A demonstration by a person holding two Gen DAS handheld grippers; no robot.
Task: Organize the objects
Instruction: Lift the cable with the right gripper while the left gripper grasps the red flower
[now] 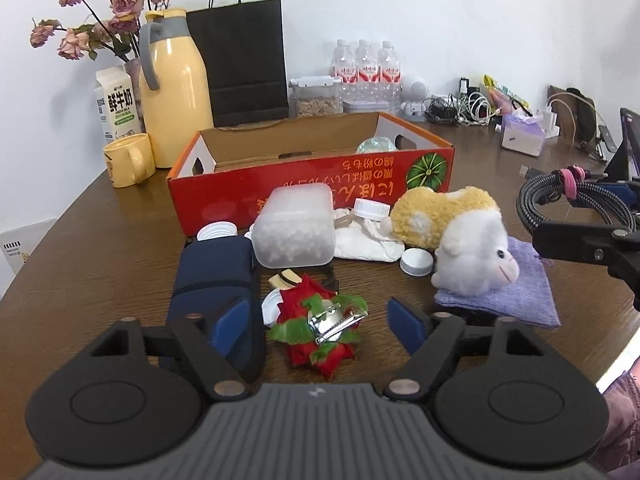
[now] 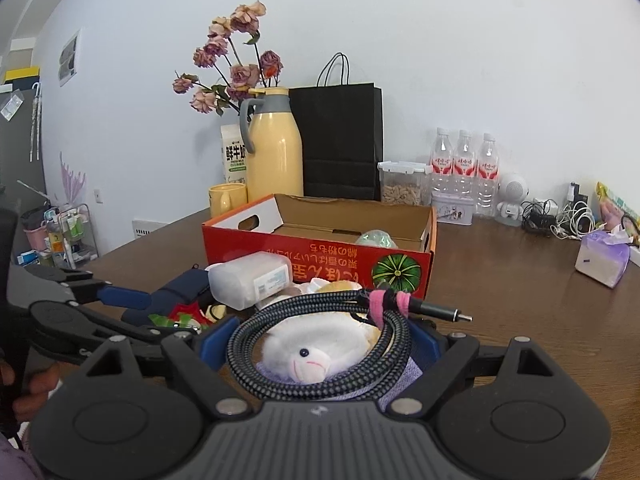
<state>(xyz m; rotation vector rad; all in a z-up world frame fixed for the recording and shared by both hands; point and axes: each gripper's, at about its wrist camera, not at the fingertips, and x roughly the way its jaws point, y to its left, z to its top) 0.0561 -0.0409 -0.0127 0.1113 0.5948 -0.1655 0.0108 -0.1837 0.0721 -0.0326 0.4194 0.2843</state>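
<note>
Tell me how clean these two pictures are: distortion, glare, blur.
Left wrist view: strong fisheye bending, dark corners, glare on the yellow jug and the metal clip, table items sharp. Right wrist view: same bending, the coiled cable and plush toy up close slightly soft, wall evenly lit.

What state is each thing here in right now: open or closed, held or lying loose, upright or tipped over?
Left gripper: open, around the red fabric flower, not pressing.
Right gripper: holding the coiled braided cable.
Red cardboard box: open-topped, nearly empty.
Frosted plastic container: lying on its side.
Plush sheep: on the purple pouch.
Yellow thermos: upright, lidded.
Water bottles: upright, capped.
</note>
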